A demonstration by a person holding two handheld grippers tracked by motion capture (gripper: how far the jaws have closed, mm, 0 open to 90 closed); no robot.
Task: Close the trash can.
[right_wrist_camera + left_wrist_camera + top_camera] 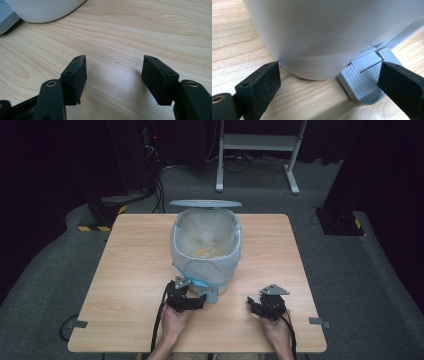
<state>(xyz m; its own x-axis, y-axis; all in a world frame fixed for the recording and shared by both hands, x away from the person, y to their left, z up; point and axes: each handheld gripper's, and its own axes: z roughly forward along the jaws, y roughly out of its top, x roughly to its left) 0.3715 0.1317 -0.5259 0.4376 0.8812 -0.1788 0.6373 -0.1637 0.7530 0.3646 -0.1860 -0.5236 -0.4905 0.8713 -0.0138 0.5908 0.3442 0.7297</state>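
Pedal bin (pixel 206 251) at bench (pixel 130 270) centre, lid (pixel 205 203) up, liner fitted. Left tongs (pixel 329 75) spread, at grey pedal (pixel 364 80), holding nothing. Right tongs (pixel 115 75) spread, empty, apart on bench. Judgement: lid raised; closing remains.

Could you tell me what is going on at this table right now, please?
A person works at a light wooden table with a black two-jaw tool in each hand. The left tool is open at the base of a white pedal bin lined with a clear bag, its jaws flanking the grey ribbed foot pedal. The bin's grey lid stands open. The right tool is open over bare wood, holding nothing.
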